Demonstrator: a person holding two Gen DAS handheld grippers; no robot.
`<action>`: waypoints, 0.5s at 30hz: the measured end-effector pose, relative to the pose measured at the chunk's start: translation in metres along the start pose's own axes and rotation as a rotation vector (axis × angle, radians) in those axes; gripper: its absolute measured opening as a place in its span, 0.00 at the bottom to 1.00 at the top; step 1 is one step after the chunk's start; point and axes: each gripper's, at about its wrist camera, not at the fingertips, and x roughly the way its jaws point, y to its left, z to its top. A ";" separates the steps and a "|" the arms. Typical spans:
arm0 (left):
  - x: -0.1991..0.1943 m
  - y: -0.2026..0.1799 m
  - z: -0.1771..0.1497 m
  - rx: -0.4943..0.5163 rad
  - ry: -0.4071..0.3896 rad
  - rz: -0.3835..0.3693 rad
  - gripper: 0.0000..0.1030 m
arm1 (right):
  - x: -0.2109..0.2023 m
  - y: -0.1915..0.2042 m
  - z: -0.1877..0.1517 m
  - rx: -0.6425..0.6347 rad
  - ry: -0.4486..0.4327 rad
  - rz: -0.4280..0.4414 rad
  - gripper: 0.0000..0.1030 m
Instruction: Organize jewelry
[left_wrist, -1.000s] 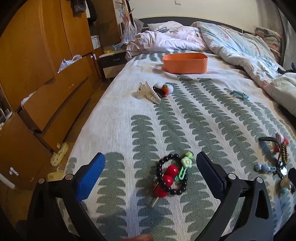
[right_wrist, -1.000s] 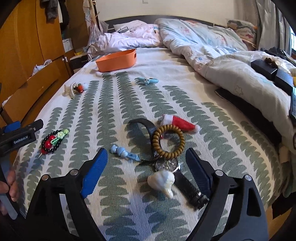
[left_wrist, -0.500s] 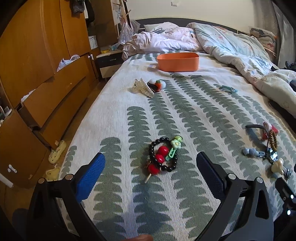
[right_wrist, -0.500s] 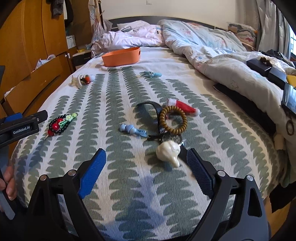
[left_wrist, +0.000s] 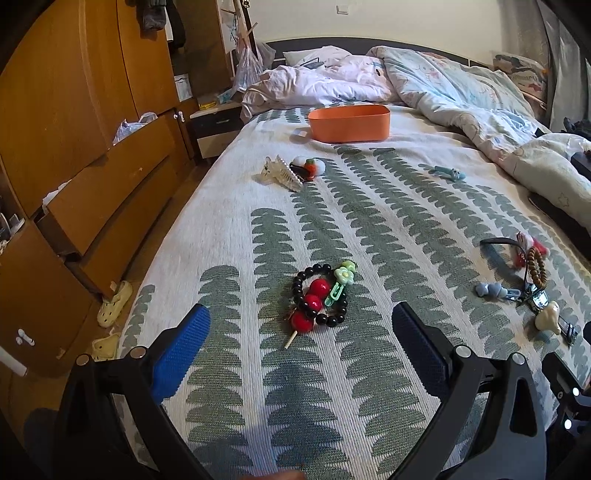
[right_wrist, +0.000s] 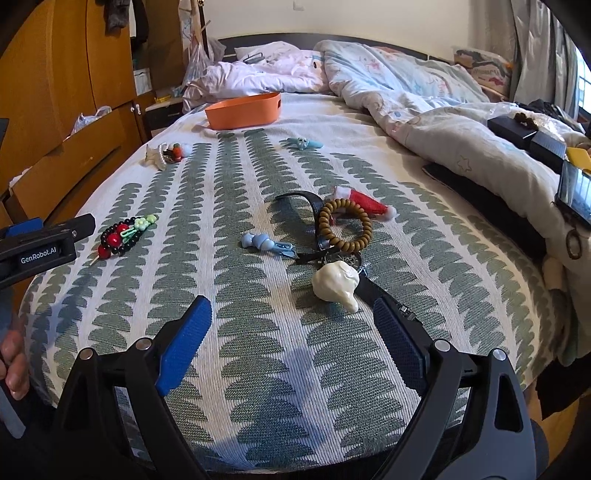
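Left wrist view first: the left gripper (left_wrist: 299, 328) is spread wide with nothing between its blue pads, hanging short of the black bead bracelet (left_wrist: 319, 293). That bracelet lies on the leaf-patterned bedspread (left_wrist: 388, 206) with the red bead skewer (left_wrist: 308, 308) across it and the green flower clip (left_wrist: 340, 282) touching its far side. A second ago that cluster sat nearly between the fingertips; now it lies clearly beyond them, so the gripper has pulled back and up. No grab yet on this side. The orange bin (left_wrist: 349, 122) waits far up the bed, well apart from everything, looking like the drop-off.

Over to the right wrist view: the right gripper (right_wrist: 291, 325) is just as wide open and empty. It has retreated too, since the cream shell-shaped charm (right_wrist: 336, 282) that was between the fingers now sits ahead of them, touching the wristwatch (right_wrist: 354, 264). The wooden bead bracelet (right_wrist: 345, 229) rests over the black headband (right_wrist: 306, 201), the Santa-hat clip (right_wrist: 364, 203) just behind, the blue clip (right_wrist: 264, 243) near on the left. Sorting has barely begun: every piece remains out on the bedspread.
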 end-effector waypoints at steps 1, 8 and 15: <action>-0.001 -0.001 0.000 0.002 -0.002 -0.001 0.95 | 0.001 0.000 0.001 -0.001 0.002 -0.001 0.88; -0.002 0.000 0.000 0.004 -0.014 -0.003 0.95 | 0.002 0.001 0.000 -0.003 0.004 -0.008 0.88; -0.002 0.001 0.000 -0.009 -0.001 -0.010 0.95 | 0.002 -0.001 0.000 0.002 0.005 -0.007 0.88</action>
